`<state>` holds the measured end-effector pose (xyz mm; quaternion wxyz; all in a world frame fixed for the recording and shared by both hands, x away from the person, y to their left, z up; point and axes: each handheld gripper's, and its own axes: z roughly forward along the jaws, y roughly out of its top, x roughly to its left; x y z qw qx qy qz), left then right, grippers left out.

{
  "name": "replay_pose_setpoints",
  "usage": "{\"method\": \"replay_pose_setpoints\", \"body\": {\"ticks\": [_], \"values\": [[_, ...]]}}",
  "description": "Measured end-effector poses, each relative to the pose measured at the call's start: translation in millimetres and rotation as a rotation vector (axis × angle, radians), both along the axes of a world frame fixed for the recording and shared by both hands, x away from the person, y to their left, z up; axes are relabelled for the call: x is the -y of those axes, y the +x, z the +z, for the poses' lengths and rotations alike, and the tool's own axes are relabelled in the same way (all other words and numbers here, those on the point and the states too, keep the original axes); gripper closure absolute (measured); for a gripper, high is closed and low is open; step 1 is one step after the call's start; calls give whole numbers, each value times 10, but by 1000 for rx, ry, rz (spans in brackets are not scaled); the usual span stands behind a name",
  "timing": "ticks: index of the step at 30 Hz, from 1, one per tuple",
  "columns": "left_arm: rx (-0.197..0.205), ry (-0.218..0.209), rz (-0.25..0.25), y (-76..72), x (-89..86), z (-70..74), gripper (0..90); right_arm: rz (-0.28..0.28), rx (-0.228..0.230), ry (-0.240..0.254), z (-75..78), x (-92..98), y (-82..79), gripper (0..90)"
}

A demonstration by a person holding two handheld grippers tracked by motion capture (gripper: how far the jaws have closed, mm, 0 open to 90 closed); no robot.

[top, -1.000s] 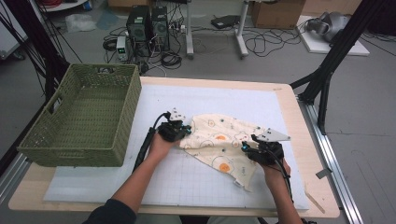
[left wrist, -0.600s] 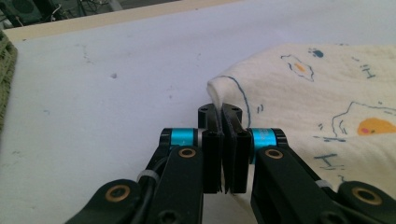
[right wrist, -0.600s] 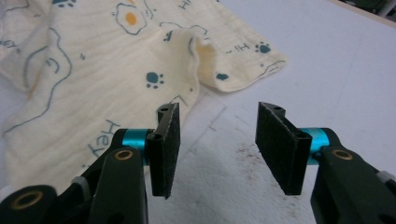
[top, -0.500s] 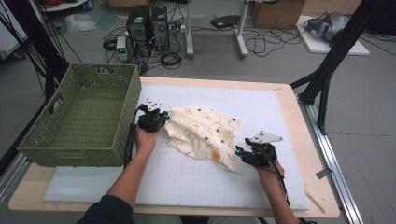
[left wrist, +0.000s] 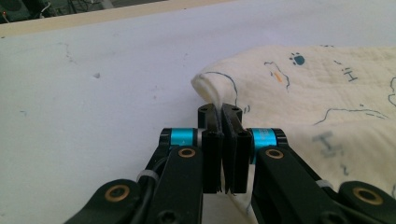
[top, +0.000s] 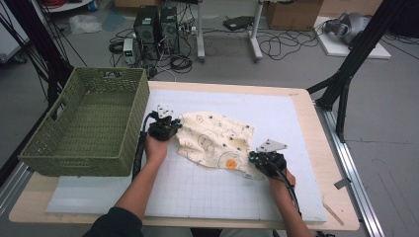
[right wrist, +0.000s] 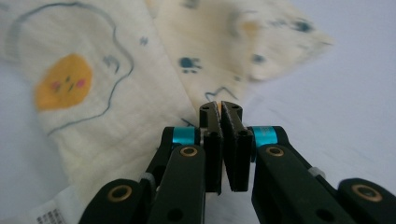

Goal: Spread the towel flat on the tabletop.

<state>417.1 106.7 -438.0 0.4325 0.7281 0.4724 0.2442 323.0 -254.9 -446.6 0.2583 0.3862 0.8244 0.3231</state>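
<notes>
Both the left gripper (left wrist: 220, 111) and right gripper (right wrist: 220, 106) pinch a printed cloth (top: 213, 140) on the white mat (top: 207, 190), cables (top: 276, 47) strewn on the floor beyond.

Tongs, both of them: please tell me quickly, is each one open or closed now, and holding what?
Left tongs: closed on an edge fold of the cream printed cloth.
Right tongs: closed, cloth edge pinched between them.

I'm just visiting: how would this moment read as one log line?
left gripper: shut on cloth | right gripper: shut on cloth | basket: left of cloth
</notes>
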Motion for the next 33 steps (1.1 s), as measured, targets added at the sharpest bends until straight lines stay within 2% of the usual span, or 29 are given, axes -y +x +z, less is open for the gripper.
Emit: {"method": "replay_pose_setpoints", "body": {"ticks": [2,4,5,6,9,11,13,14,15,19,22,23,25,27,30,33], "values": [[-2,-5,-11,-4,10,-6,865,-55,27,-42,1,64,4,867],[-7,-4,-23,-14,20,-14,852,-73,14,-21,-8,113,4,826],[-18,-19,-21,-20,17,-16,793,-68,17,-15,-4,116,-4,781],[-32,-38,-24,-26,9,-17,691,-63,21,-3,6,120,-12,745],[-47,-67,-43,-101,-27,-7,529,-58,44,43,57,147,-32,668],[-53,-65,-62,-167,-51,0,489,-57,55,65,95,170,-50,635],[-89,-83,-84,-213,-67,22,413,-48,60,89,131,197,-66,603],[-73,-82,-91,-255,-75,36,397,-49,67,93,148,209,-77,589],[-49,-81,-95,-302,-84,52,401,-48,69,104,166,223,-89,578],[-34,-78,-144,-466,-128,79,403,-39,85,125,223,264,-130,559],[-15,-45,-174,-584,-157,65,405,-27,92,121,244,268,-161,545],[-8,-50,-181,-619,-168,59,412,-26,92,119,247,268,-171,542],[-9,-35,-201,-683,-179,60,427,-23,93,112,251,268,-188,535],[10,-28,-215,-758,-196,56,433,-17,97,108,256,272,-206,534],[7,-11,-259,-835,-200,59,477,-13,101,110,260,280,-223,533],[6,-18,-312,-898,-162,30,539,-11,93,113,255,279,-229,533]]}}
